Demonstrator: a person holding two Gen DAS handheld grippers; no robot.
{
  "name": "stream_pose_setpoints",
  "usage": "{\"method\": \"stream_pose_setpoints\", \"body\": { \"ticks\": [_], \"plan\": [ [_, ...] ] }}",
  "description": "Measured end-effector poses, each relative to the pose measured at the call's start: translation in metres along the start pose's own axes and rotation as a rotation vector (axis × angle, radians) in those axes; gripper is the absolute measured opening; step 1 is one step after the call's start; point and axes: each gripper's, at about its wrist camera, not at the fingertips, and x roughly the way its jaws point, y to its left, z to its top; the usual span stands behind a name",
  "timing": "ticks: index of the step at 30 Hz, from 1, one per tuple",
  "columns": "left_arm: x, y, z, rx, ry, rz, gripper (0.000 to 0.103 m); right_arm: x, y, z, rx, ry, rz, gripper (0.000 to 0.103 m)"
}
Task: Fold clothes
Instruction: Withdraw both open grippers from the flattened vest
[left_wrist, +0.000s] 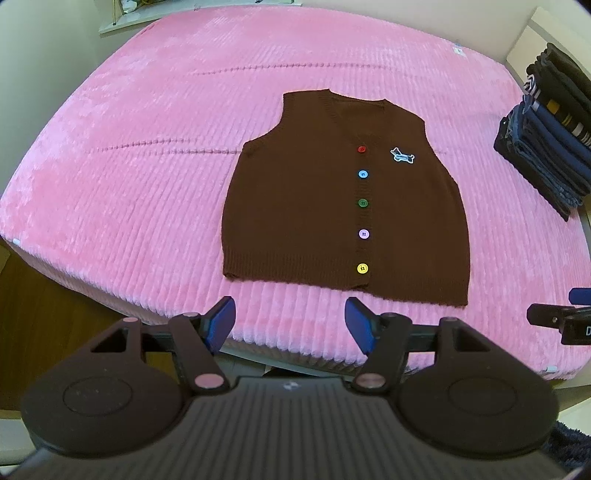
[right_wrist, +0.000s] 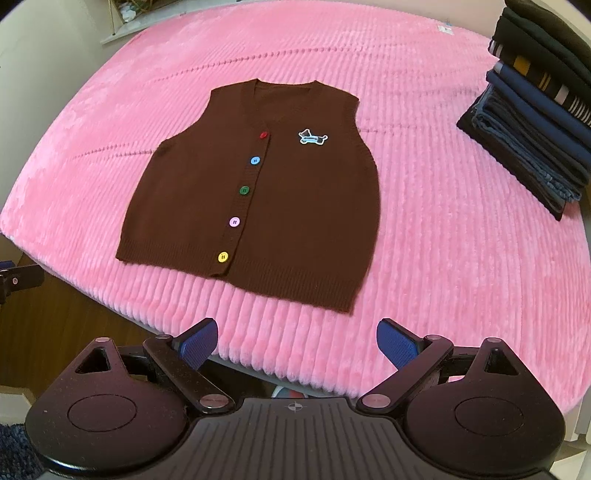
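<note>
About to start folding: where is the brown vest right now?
The brown vest lies flat, buttoned side up, on the pink bedspread near its front edge, left of the stack of folded clothes.

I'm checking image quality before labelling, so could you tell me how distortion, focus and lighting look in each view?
Left wrist view: strong fisheye bowing of the pink bedspread, dark vignetted corners, even soft light, brown vest sharp. Right wrist view: same bowing, vest crisp, folded stack stretched at the edge, no glare.

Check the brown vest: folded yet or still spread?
Spread flat, unfolded: brown vest lies front up on the pink blanket, all five buttons showing.
</note>
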Motion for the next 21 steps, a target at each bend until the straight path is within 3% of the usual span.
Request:
{"method": "stream_pose_setpoints", "body": {
  "ticks": [21],
  "plan": [
    [0.005, -0.011, 0.004, 0.026, 0.004, -0.001, 0.063, 0.008, -0.013, 0.002, 0.036, 0.027, 0.018, 0.095]
  ]
}}
